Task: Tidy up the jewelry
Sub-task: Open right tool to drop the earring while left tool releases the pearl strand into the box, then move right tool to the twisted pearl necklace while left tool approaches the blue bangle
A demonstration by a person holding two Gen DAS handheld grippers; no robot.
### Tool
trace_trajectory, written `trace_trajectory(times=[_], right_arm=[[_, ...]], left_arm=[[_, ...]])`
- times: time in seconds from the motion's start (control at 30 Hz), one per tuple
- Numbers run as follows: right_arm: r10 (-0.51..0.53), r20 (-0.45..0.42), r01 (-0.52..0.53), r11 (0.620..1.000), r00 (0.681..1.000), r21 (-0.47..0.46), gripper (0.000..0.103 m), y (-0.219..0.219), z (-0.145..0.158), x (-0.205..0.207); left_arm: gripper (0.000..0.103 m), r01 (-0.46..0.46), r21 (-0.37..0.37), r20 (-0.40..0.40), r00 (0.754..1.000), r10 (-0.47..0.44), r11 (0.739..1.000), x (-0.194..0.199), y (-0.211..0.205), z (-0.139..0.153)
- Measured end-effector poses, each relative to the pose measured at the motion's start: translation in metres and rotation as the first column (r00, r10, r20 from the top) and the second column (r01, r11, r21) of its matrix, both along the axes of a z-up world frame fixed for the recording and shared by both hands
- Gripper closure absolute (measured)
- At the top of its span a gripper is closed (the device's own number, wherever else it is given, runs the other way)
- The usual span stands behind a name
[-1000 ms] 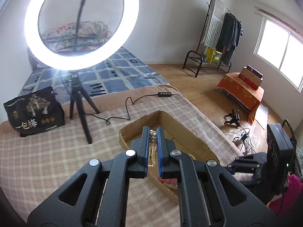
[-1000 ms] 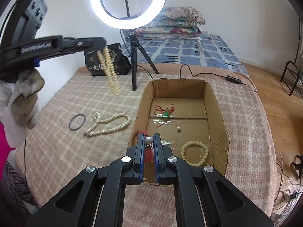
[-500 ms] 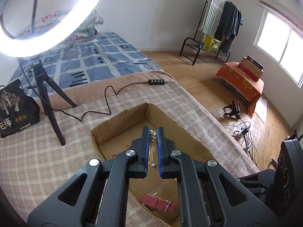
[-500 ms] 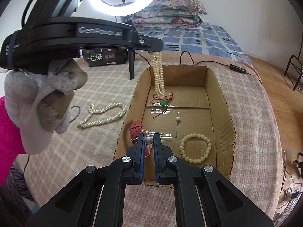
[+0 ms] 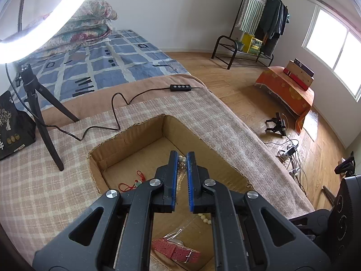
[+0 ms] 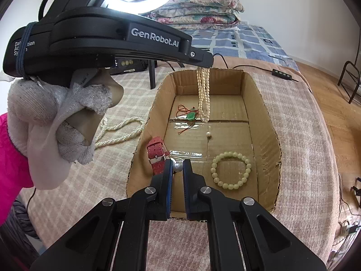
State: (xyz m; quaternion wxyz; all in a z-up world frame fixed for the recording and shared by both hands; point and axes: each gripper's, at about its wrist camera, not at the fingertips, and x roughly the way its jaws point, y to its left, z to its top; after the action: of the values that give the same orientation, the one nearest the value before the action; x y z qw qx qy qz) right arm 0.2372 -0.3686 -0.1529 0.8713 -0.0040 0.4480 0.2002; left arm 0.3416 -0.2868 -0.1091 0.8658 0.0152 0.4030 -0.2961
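L claw (image 6: 204, 64): clamped on pearl necklace (image 6: 203, 94), dangling over cardboard box (image 6: 268, 122), not yet dropped.
R claw (image 6: 177, 169): pinched on red-strap watch (image 6: 155, 153) at box's near-left wall.
In box: bead bracelet (image 6: 230, 169), green pendant (image 6: 191, 115).
Left: 2nd pearl necklace (image 6: 121, 127) on the bed.

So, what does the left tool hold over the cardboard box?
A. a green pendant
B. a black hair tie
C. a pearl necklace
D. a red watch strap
C: the pearl necklace hangs from the left tool into the cardboard box.
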Motion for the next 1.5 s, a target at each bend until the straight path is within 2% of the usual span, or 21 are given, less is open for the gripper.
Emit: trace_trajectory(times=[0.1,0.13,0.17,0.2,0.23,0.27,0.37,0.53,0.8,1.03,1.37,1.5], right_arm=[[0.003,0.006,-0.003,1.0,1.0,-0.005,0.09,0.001,0.002,-0.001],[0.003,0.01,-0.002,1.0,1.0,-0.009,0.075,0.002,0.003,-0.002],[-0.003,0.018,0.003,1.0,1.0,-0.016,0.053,0.002,0.004,-0.002],[-0.01,0.028,0.011,1.0,1.0,-0.023,0.043,0.003,0.005,-0.004],[-0.022,0.045,0.024,0.999,0.999,-0.03,0.033,0.003,0.007,-0.006],[-0.03,0.059,0.032,0.999,0.998,-0.036,0.031,0.003,0.01,-0.008],[-0.025,0.067,0.029,0.998,0.997,-0.058,0.031,0.007,0.013,-0.01],[-0.025,0.069,0.03,0.997,0.997,-0.071,0.028,0.012,0.018,-0.012],[-0.028,0.09,0.034,0.997,0.996,-0.07,0.027,0.018,0.028,-0.02],[-0.052,0.136,0.063,0.995,0.989,-0.078,0.027,0.026,0.041,-0.028],[-0.044,0.215,0.053,0.998,0.976,-0.035,0.026,0.046,0.064,-0.039],[-0.017,0.216,0.02,1.0,0.976,-0.009,0.026,0.059,0.069,-0.042]], left_arm=[[0.097,0.009,0.008,0.008,1.0,-0.009,1.0,-0.002,-0.003,0.001],[0.096,0.007,0.018,0.007,1.0,-0.007,1.0,-0.003,-0.004,0.001],[0.087,0.007,0.023,0.004,1.0,-0.007,1.0,-0.004,-0.004,0.002],[0.08,0.005,0.021,0.006,1.0,-0.005,1.0,-0.005,-0.004,0.002],[0.067,0.0,0.018,0.014,1.0,0.0,1.0,-0.006,-0.002,0.004],[0.059,-0.006,0.014,0.02,1.0,0.006,1.0,-0.007,-0.001,0.005],[0.049,-0.012,0.005,0.012,1.0,0.012,1.0,-0.009,0.003,0.008],[0.042,-0.029,0.015,0.029,0.999,0.028,0.999,-0.015,0.011,0.016],[0.042,-0.065,0.013,0.056,0.996,0.064,0.998,-0.025,0.038,0.037],[0.042,-0.112,-0.008,0.084,0.99,0.112,0.994,-0.042,0.082,0.059],[0.042,-0.196,0.0,0.169,0.967,0.193,0.981,-0.074,0.151,0.094],[0.042,-0.234,0.005,0.18,0.957,0.229,0.972,-0.084,0.183,0.1]])
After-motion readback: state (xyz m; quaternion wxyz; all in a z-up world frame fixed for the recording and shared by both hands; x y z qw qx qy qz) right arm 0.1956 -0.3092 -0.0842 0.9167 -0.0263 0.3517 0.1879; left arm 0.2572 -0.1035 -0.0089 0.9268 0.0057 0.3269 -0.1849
